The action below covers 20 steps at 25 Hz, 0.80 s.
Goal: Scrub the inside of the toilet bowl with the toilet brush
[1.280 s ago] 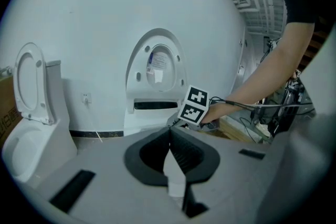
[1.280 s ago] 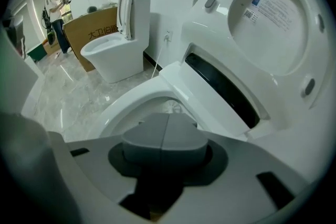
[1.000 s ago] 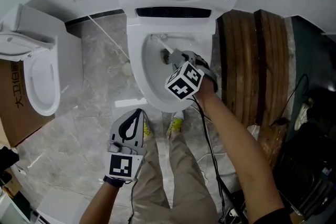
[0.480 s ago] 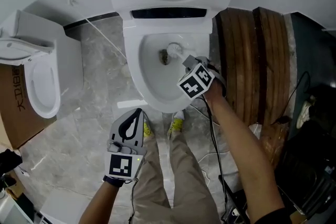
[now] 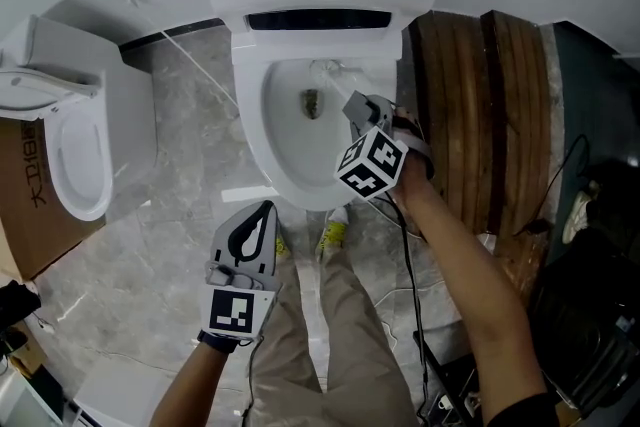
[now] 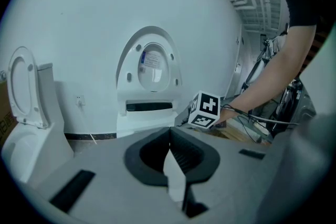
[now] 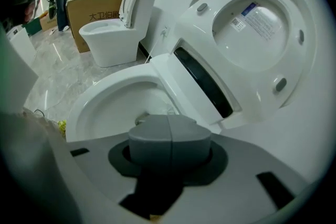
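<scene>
Brush (image 5: 328, 73) in right tongs (image 5: 353, 106), pointing rearward, downward

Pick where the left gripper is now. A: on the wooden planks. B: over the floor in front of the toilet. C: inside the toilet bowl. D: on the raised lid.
B: the head view shows the left gripper over the floor by the person's legs, short of the toilet bowl; only the right gripper reaches over the bowl.

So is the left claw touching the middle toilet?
Apart. Left gripper view: the left claw is shut in air, the middle toilet well beyond it.
</scene>
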Available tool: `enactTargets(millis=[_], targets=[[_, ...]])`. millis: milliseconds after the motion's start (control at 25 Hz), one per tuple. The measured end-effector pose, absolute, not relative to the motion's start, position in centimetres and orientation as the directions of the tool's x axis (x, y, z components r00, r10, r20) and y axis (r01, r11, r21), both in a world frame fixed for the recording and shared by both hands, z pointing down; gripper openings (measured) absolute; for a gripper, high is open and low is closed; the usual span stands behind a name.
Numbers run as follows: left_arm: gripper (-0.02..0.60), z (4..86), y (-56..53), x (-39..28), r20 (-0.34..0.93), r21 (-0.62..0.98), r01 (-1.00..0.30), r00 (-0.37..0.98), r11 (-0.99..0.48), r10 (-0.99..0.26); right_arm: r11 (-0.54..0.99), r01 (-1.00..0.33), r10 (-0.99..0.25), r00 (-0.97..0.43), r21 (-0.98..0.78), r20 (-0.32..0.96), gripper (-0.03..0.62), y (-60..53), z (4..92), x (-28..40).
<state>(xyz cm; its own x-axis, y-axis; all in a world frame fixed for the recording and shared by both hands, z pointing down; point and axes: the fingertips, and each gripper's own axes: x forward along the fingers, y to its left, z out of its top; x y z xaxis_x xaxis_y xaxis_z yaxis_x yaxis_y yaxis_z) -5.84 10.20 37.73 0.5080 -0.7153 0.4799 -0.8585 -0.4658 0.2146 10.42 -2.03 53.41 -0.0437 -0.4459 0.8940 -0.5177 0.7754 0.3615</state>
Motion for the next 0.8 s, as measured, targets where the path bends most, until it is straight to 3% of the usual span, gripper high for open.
enactTargets(millis=[800], targets=[[0.011,36.3,10.6,-3.9,0.462,0.197,-0.837,0.539,-0.511,-0.704,0.752,-0.534,-0.415,0.072,0.387,0.907,0.149,0.1,52.5,15.4]])
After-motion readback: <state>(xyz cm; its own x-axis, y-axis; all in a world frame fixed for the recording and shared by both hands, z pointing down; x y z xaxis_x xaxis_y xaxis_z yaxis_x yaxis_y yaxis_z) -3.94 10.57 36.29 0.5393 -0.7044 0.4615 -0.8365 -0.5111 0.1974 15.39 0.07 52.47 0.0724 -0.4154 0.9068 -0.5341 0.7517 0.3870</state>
